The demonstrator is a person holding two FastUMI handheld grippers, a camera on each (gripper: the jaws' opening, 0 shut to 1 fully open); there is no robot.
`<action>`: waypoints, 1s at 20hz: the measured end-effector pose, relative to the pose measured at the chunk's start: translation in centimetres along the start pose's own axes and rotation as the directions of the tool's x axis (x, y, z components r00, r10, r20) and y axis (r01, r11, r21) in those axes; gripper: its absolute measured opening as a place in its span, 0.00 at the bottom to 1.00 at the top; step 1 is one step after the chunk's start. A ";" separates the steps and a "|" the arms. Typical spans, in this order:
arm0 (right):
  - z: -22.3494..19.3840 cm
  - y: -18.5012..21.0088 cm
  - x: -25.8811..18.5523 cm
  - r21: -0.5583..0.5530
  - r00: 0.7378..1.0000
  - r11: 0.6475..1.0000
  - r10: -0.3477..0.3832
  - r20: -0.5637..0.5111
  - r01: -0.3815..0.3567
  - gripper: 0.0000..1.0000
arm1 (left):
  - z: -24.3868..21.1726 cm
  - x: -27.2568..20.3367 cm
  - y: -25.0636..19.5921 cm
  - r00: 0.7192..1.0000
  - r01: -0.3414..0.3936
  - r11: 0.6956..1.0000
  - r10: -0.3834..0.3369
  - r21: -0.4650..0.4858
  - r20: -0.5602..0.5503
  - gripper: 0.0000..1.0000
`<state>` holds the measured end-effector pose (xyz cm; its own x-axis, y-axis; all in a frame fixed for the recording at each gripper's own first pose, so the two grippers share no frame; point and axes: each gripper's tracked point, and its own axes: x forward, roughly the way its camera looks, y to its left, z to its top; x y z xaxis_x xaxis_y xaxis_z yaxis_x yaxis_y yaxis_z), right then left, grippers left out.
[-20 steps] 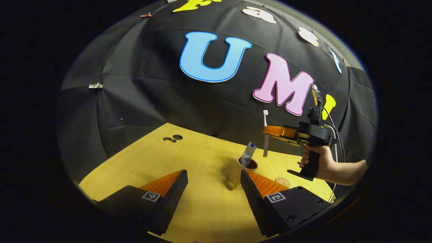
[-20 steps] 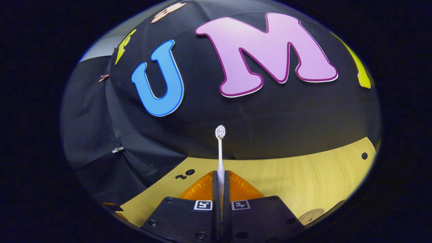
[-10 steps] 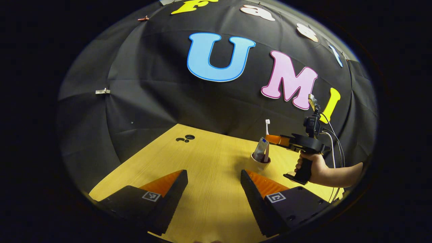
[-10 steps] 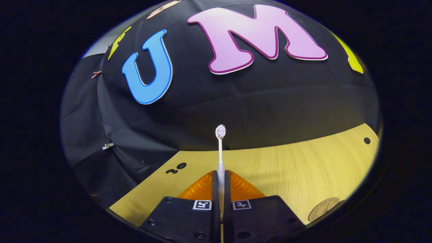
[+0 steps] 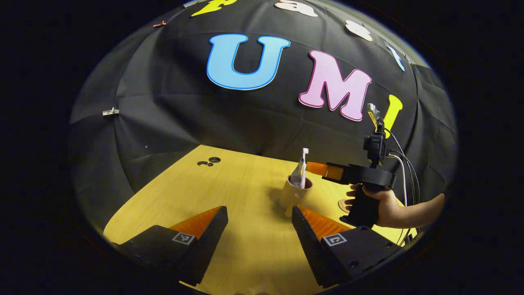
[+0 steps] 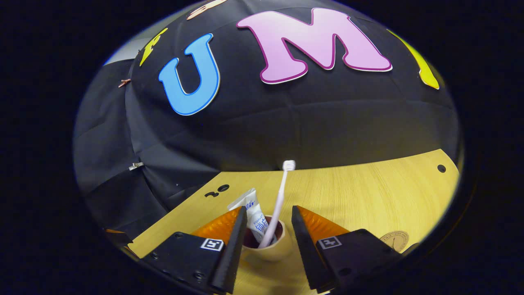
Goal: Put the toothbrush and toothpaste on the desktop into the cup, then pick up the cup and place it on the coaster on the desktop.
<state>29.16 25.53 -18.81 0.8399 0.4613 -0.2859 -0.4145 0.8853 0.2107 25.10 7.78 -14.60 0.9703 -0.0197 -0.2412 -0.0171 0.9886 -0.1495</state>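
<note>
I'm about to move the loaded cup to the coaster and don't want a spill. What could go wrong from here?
1. The toothbrush and toothpaste lean out tall above the cup rim, so a sideways bump may tip it.
2. The right gripper, open, straddles those leaning items; drawing it back carelessly might snag them.
3. The coaster sits near the desktop edge, so an off-centre placement may leave the cup unsteady.

Toothbrush (image 5: 303, 166) and toothpaste (image 5: 298, 169) in cup (image 5: 293, 196)

Sharp, evenly lit views, fisheye-bent edges
</note>
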 end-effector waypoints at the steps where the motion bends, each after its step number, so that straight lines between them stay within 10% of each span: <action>1: 0.2 -0.5 -0.6 0.001 1.000 1.000 -0.007 0.003 0.007 0.75 | 0.1 0.3 -0.4 1.000 0.002 1.000 -0.002 -0.004 0.001 0.97; 4: 1.1 -3.0 -3.6 -0.004 0.999 0.999 -0.047 0.019 0.047 0.98 | 0.9 1.2 -1.3 1.000 0.003 1.000 -0.003 -0.020 -0.003 0.97; 20: 2.4 -21.0 -17.0 -0.006 0.951 0.952 -0.308 -0.017 0.307 0.98 | -0.5 11.3 -8.1 0.933 0.091 0.996 -0.083 0.006 -0.349 0.98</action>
<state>24.44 -1.05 -16.09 0.9204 0.1676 -0.3531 -0.1381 0.9846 0.1072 36.08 -0.51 -16.62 0.8227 -0.1524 -0.5477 0.0722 0.9836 -0.1652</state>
